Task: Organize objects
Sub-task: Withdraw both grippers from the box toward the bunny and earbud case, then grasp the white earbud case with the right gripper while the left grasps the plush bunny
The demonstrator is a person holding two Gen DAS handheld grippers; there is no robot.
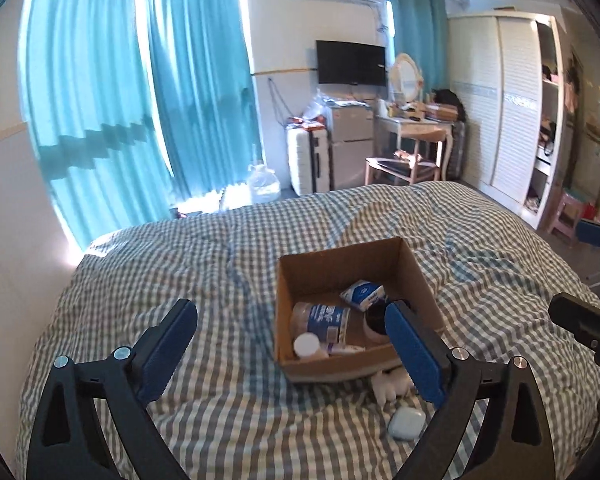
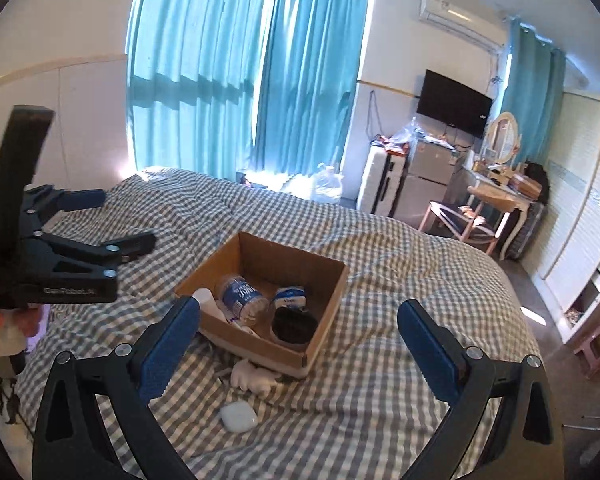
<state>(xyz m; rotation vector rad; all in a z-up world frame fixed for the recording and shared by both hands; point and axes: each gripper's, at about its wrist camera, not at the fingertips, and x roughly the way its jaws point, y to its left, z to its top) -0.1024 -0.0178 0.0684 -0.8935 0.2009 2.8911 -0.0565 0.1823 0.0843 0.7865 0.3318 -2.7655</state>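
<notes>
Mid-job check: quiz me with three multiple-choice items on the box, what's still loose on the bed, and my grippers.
1. Where is the white earbud case?
A. in the cardboard box
B. on the checked bedcover, in front of the box
C. on the desk

2. How many loose items lie outside the cardboard box on the bed?
A. none
B. two
C. five

3. The right hand-held gripper is:
A. open, empty
B. shut on a bottle
C. shut on the box

Answers:
1 B, it lies on the bedcover.
2 B, case and white figurine.
3 A, nothing between its pads.

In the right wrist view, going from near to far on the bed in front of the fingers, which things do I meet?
Small white rounded case → white lumpy figurine → open brown cardboard box holding items.
</notes>
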